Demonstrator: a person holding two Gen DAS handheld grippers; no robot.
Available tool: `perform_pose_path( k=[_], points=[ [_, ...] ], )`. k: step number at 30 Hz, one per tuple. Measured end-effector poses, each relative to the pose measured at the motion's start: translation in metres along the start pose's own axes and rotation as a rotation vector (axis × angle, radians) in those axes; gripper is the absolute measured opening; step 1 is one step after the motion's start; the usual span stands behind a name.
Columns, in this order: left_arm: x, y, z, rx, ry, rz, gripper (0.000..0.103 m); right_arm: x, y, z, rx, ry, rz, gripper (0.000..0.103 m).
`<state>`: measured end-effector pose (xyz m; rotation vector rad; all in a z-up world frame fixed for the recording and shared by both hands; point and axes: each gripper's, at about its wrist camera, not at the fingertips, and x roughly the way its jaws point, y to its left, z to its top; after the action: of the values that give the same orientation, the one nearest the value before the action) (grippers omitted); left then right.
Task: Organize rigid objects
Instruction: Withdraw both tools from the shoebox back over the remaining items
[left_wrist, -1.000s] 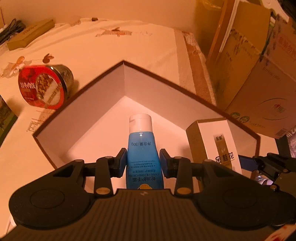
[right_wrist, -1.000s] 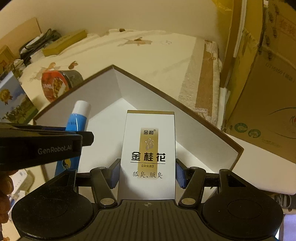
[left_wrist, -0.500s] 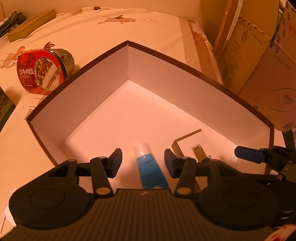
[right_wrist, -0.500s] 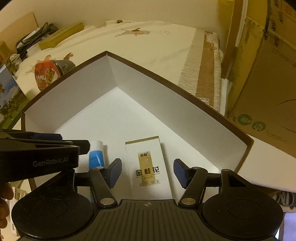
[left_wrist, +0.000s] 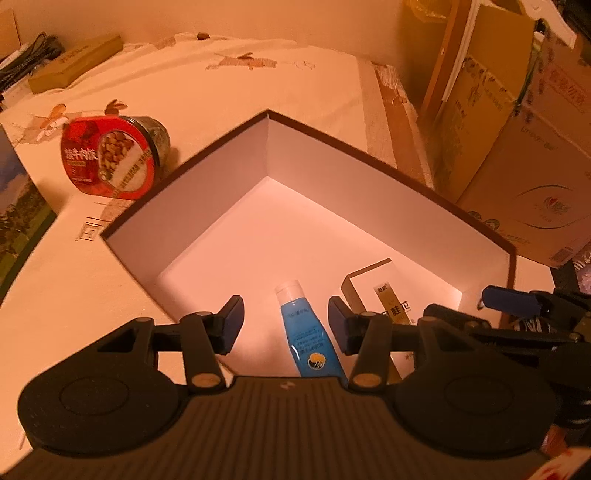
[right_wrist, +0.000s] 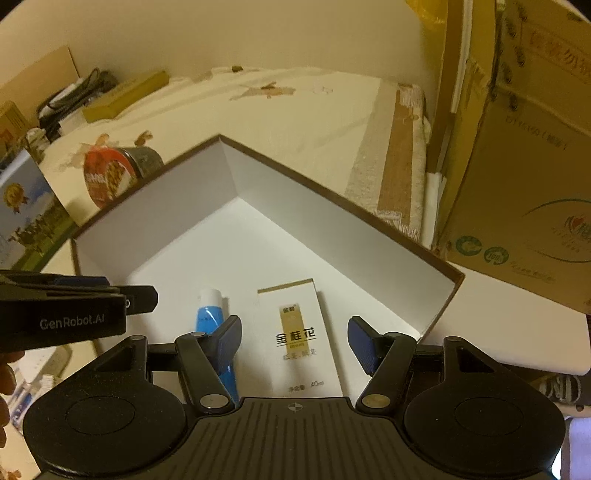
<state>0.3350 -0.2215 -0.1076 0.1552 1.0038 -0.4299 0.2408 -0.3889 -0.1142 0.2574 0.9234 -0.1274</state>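
A blue tube (left_wrist: 308, 332) with a white cap lies flat on the floor of the open white-lined storage box (left_wrist: 369, 192), near its front corner. Beside it on the right lies a white and gold carton (left_wrist: 384, 295). My left gripper (left_wrist: 285, 308) hangs open above the tube, its pads clear of it. In the right wrist view the carton (right_wrist: 295, 332) lies under my open right gripper (right_wrist: 294, 326), untouched, with the tube (right_wrist: 207, 317) to its left, partly behind one finger. Both items rest inside the box (right_wrist: 314, 221).
A red can (left_wrist: 110, 155) lies on its side on the cloth left of the box. A long flat yellow box (left_wrist: 74, 66) sits far back left. Cardboard cartons (left_wrist: 517, 166) stack up on the right. A picture book (left_wrist: 14, 206) lies at the left edge.
Both grippers have let go: the tube and the carton, held upright a second ago, now lie flat in the box. Both grippers have drawn back and up slightly.
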Motion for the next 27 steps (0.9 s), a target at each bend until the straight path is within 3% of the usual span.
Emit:
perform_pose_path(
  k=[12, 27],
  points=[
    [-0.079, 0.014, -0.027, -0.026, -0.058, 0.020, 0.045, -0.062, 0.019, -0.011, 0.009, -0.052, 0.037, 0.061],
    [-0.175, 0.023, -0.102, -0.071, -0.043, 0.054, 0.045, -0.136, 0.052, -0.061, -0.029, -0.050, 0.095, 0.061]
  ],
)
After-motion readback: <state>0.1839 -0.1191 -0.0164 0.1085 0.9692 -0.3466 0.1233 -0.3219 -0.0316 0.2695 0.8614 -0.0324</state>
